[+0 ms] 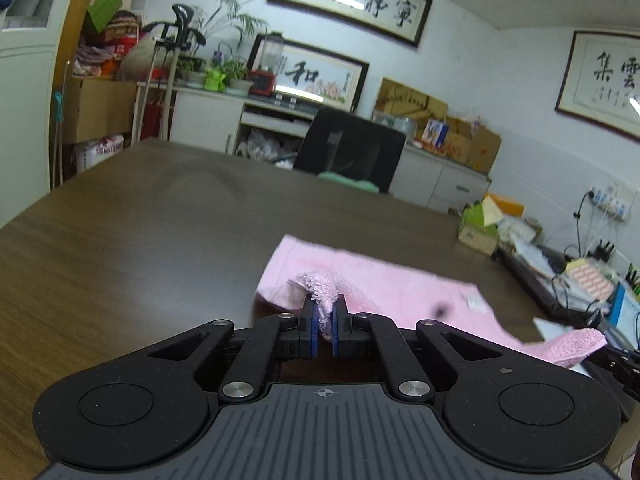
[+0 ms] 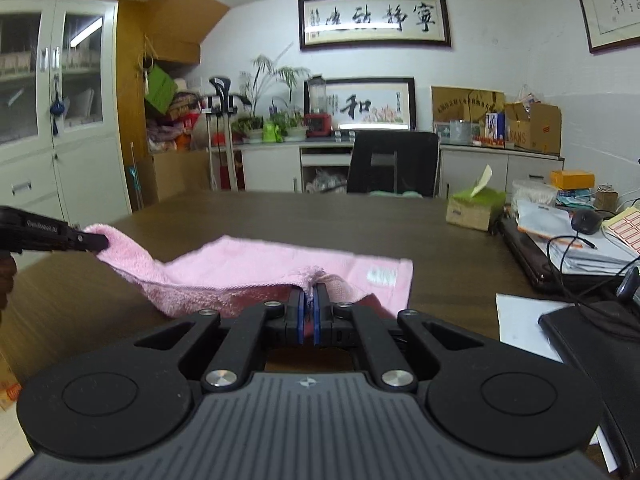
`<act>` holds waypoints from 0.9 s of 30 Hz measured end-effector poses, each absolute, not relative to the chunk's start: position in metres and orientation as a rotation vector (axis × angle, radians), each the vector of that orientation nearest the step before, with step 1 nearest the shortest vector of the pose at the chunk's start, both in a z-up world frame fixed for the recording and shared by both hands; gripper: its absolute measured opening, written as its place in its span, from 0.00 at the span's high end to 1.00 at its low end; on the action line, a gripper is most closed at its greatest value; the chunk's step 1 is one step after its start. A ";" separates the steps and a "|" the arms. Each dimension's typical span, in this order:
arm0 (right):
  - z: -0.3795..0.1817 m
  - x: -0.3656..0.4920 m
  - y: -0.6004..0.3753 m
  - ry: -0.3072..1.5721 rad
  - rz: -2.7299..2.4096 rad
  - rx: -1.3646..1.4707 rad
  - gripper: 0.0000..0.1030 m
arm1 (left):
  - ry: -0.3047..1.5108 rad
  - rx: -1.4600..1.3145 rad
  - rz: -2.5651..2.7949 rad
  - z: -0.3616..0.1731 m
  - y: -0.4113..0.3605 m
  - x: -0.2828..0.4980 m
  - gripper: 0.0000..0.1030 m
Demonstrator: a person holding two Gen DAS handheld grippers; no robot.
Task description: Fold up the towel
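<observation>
A pink towel (image 1: 400,284) lies on the dark wooden table (image 1: 140,240), its near edge lifted at both corners. My left gripper (image 1: 325,304) is shut on the towel's near left corner, which bunches between the blue pads. My right gripper (image 2: 308,294) is shut on the towel's (image 2: 260,264) near right corner. In the right wrist view the left gripper (image 2: 94,242) shows at the far left, holding its corner above the table. In the left wrist view the right-held corner (image 1: 576,344) hangs raised at the right edge. A white label (image 2: 382,276) sits near the towel's right end.
A black office chair (image 2: 394,164) stands behind the table's far edge. A green tissue box (image 2: 474,206), a laptop, papers, a mouse (image 2: 586,222) and cables crowd the table's right side. Cabinets, plants and boxes line the back wall.
</observation>
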State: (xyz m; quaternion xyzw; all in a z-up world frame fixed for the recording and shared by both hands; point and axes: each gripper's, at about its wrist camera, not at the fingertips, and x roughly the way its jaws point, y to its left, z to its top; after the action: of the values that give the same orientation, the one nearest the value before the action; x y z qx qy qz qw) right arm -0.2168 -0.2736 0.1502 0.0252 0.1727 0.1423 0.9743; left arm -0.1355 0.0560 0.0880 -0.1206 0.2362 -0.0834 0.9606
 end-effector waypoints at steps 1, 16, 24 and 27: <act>0.153 -0.210 -0.274 0.340 0.280 0.055 0.96 | 0.476 -0.242 -0.168 0.090 0.053 -0.130 0.95; 0.117 -0.039 -0.285 0.453 0.079 0.104 0.96 | 0.699 -0.166 -0.027 0.058 0.004 0.042 0.93; 0.078 0.007 -0.288 0.567 0.072 0.119 0.88 | 0.726 -0.176 0.021 0.040 0.011 0.059 0.80; 0.075 0.008 -0.291 0.569 0.062 0.143 0.86 | 0.695 -0.175 0.046 0.045 0.015 0.054 0.69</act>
State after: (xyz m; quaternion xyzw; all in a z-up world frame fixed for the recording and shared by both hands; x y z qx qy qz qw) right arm 0.0079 -0.2907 0.0746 0.0704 0.2805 0.0304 0.9568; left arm 0.0537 0.0151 0.0445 -0.0856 0.3399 0.0226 0.9363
